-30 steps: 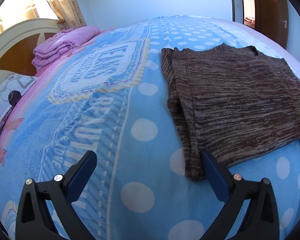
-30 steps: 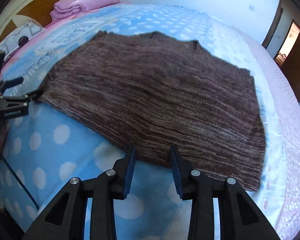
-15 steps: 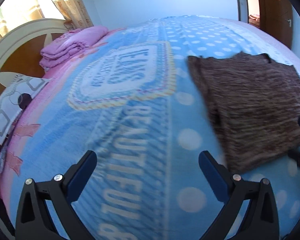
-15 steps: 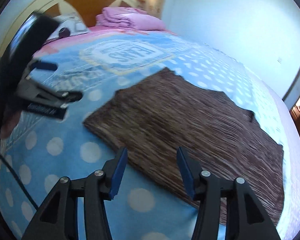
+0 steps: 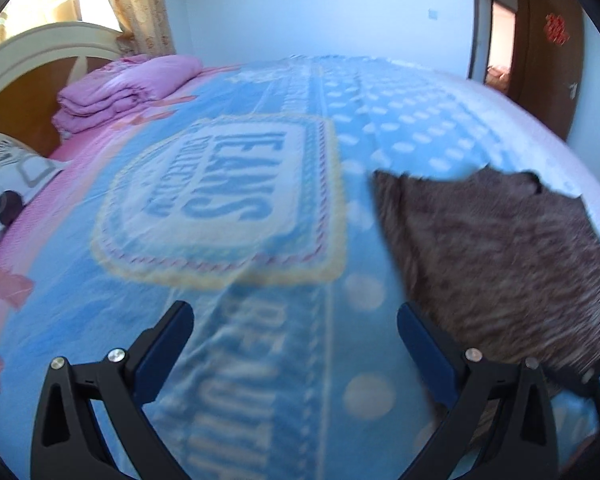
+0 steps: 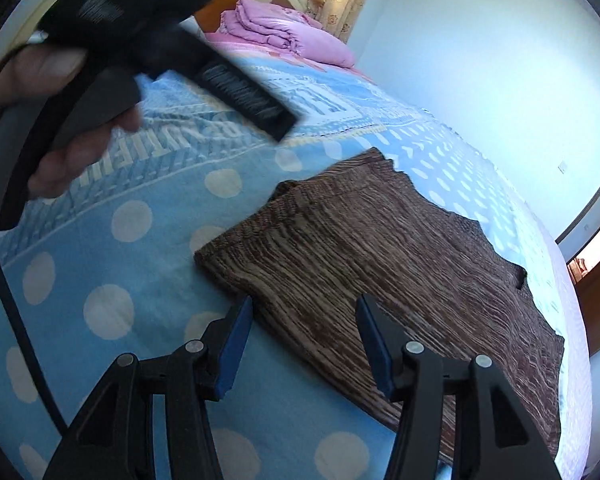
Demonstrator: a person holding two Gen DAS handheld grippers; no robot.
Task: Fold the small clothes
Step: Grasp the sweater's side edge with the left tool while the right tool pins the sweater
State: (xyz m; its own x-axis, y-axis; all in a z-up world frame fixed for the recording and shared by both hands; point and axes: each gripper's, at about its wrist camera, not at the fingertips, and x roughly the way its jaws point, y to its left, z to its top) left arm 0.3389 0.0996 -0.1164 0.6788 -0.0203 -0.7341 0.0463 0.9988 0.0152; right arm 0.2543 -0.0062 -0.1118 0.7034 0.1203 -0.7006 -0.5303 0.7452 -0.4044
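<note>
Both claws, left claw [image 5: 294, 344] and right claw [image 6: 304, 342], gape empty above seemingly folded sweater [image 6: 380, 264].

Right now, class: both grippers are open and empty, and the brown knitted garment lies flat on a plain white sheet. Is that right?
One detail is wrong. The brown knitted garment lies on a blue blanket with pale dots and lettering, as the right wrist view shows. The left gripper and right gripper are indeed open and empty.

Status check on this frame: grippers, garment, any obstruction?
Left gripper open, empty, over bare bedspread. Right gripper open, empty, above brown knitted garment, which lies partly folded on blue polka-dot bedspread. Nothing blocking.
</note>
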